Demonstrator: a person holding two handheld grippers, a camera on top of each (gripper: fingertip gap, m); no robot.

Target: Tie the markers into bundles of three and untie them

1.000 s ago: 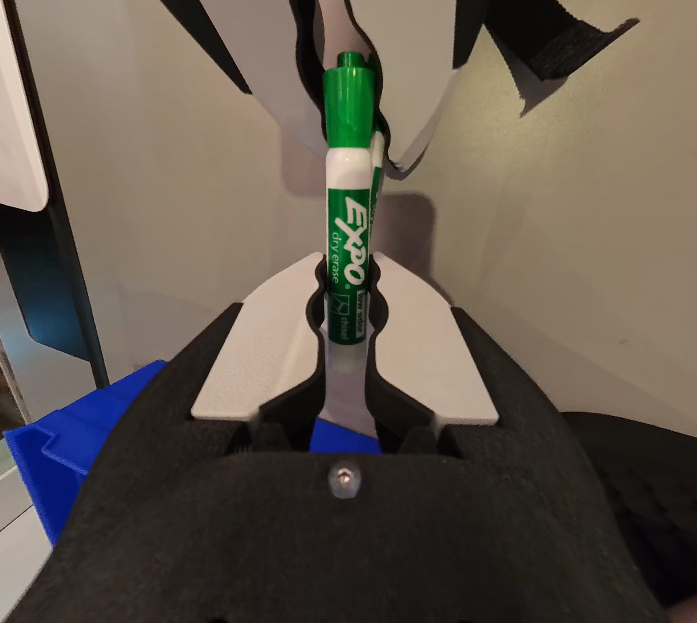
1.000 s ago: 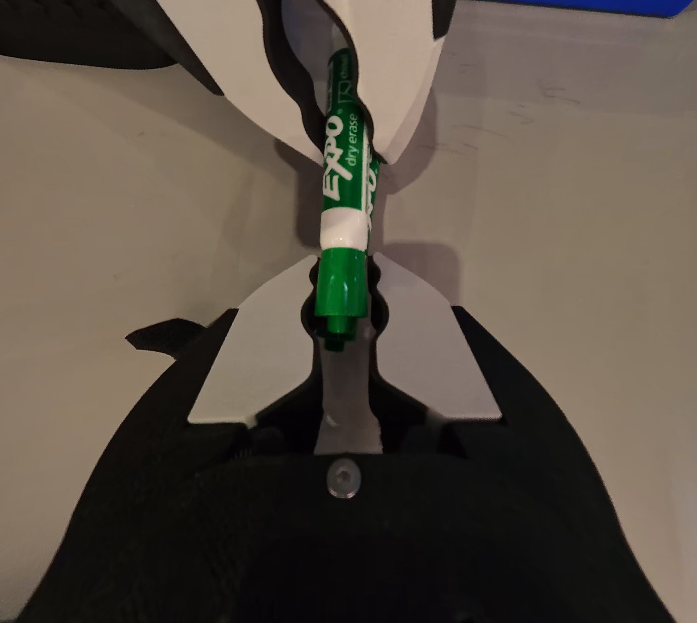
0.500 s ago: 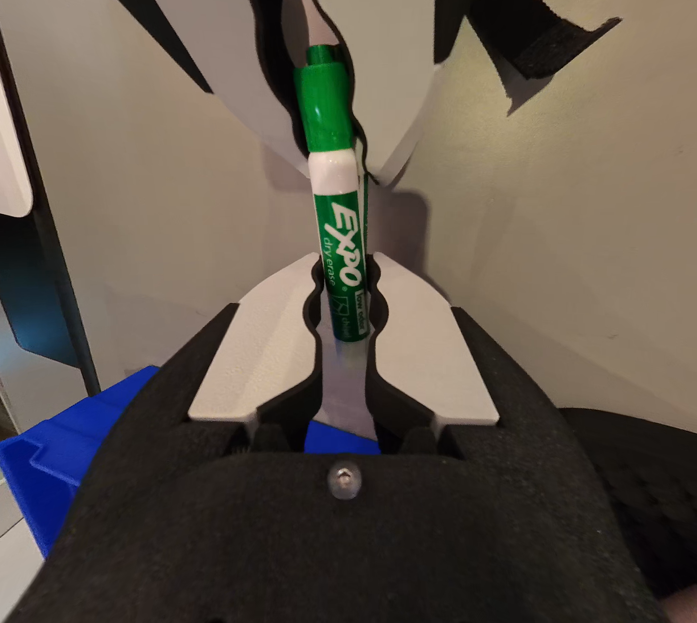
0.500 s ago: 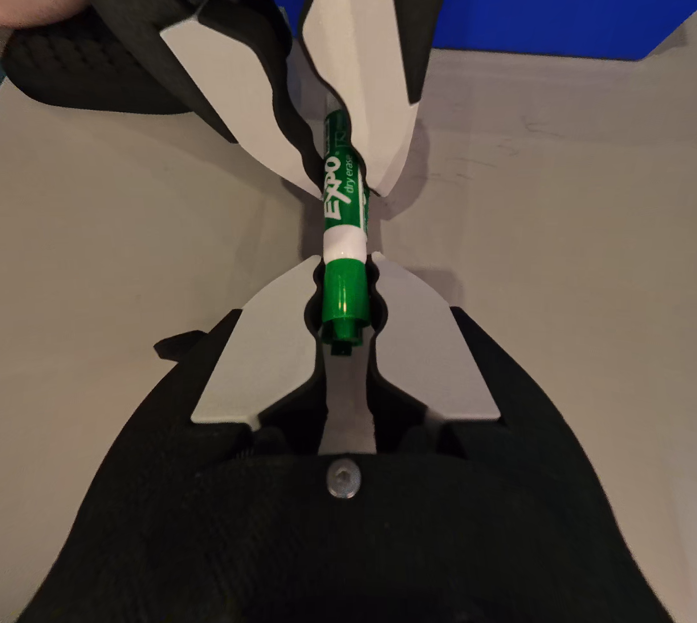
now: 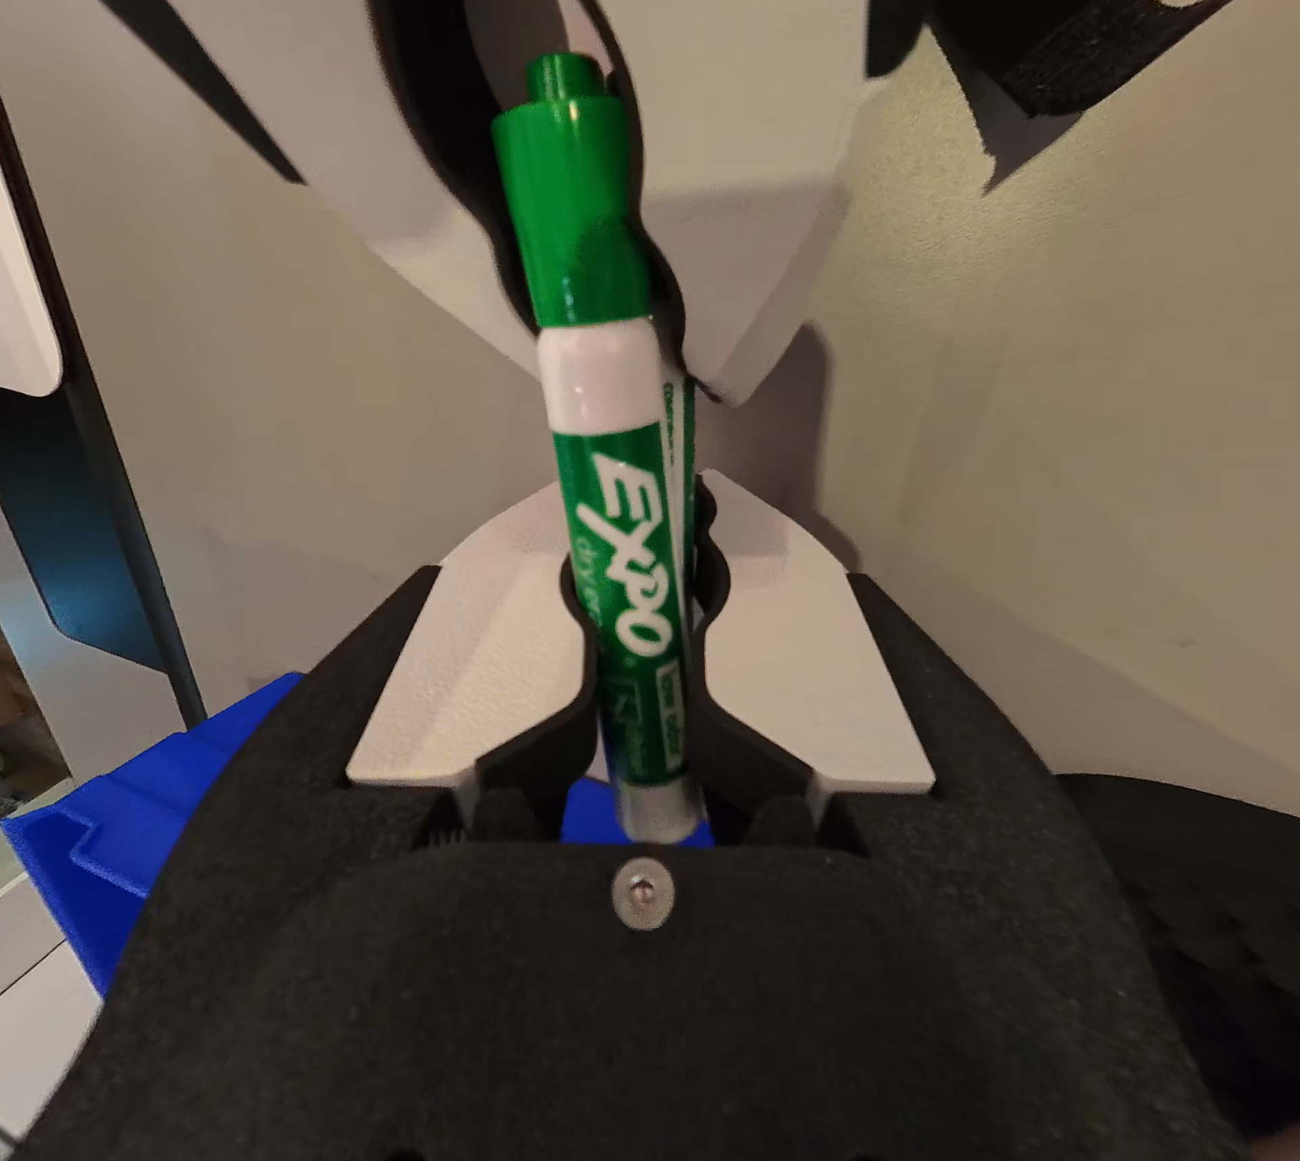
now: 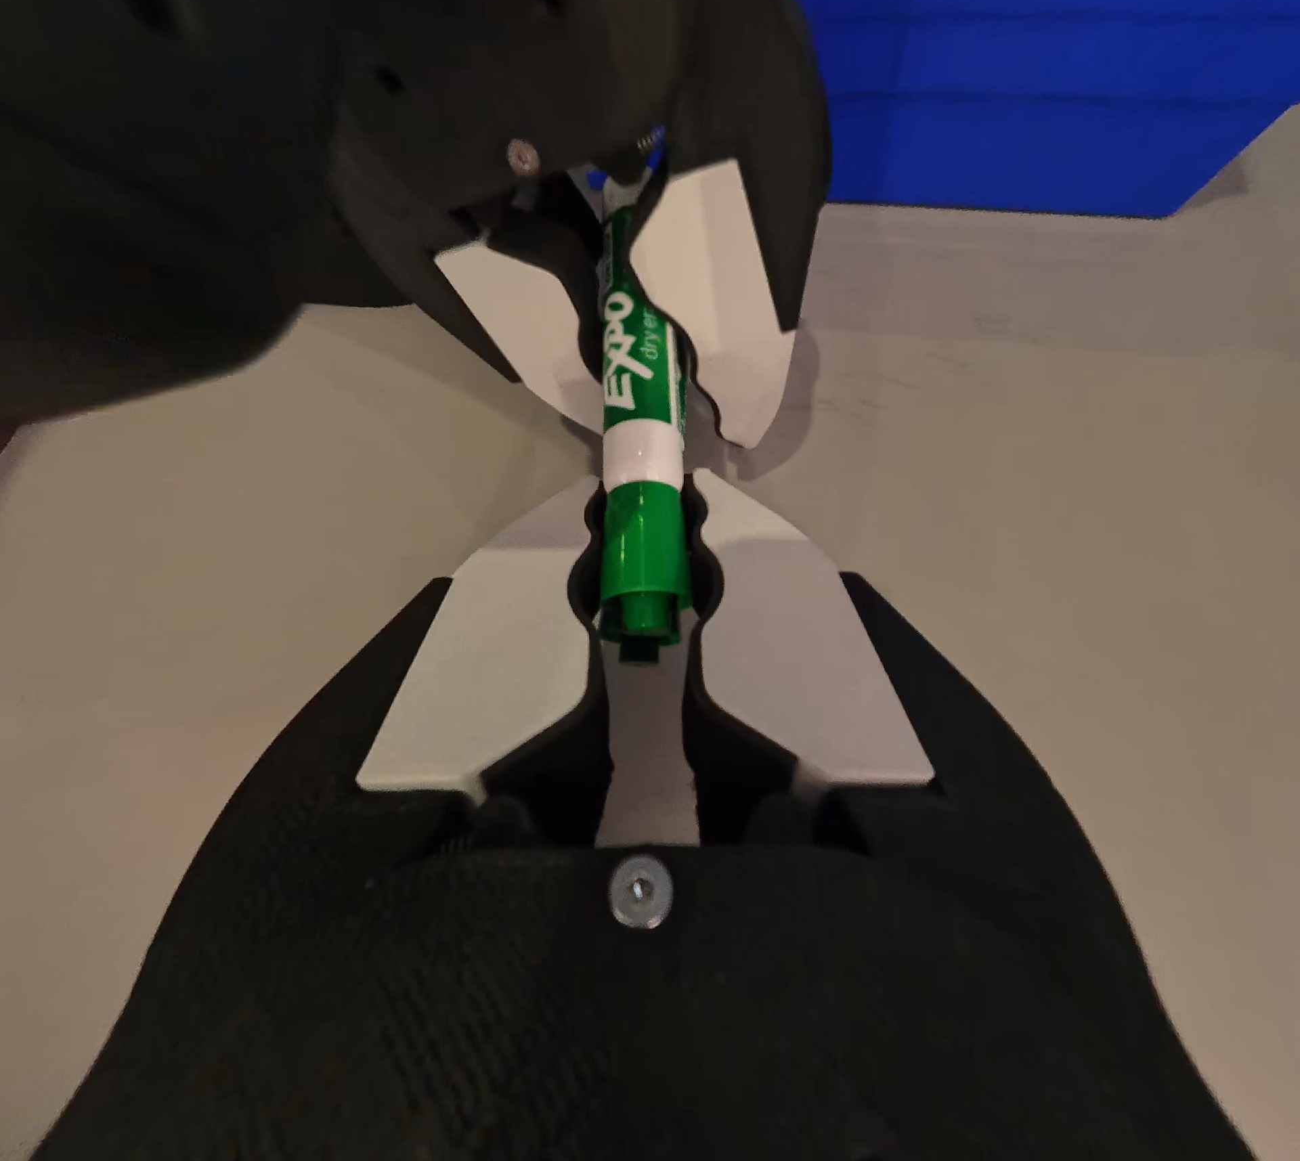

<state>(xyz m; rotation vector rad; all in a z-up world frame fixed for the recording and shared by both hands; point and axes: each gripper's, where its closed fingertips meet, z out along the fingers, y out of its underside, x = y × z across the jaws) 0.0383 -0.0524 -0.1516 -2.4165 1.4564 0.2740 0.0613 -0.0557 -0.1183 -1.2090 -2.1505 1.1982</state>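
Green markers (image 5: 619, 571), at least two stacked, span between my two grippers above the beige table. My left gripper (image 5: 636, 494) is shut on their barrels, whose ends reach back near its base. My right gripper (image 6: 645, 487) is shut on the green caps (image 6: 644, 557). It shows in the left wrist view (image 5: 633, 367), coming from the top. The left gripper shows in the right wrist view (image 6: 651, 431), its black body filling the upper left. The markers show there too (image 6: 636, 382). A black strap (image 5: 1097, 51) lies on the table behind the right gripper.
A blue bin (image 6: 1055, 37) stands on the table behind the left gripper and also shows in the left wrist view (image 5: 141, 811). A black textured pad (image 5: 1196, 881) lies at the right. A dark frame post (image 5: 91, 424) rises at the left. There is about 4 cm between the tips of the two grippers.
The two grippers have moved closer together. The markers have slid deeper between the left gripper's fingers. The left gripper's body now looms larger in the right wrist view.
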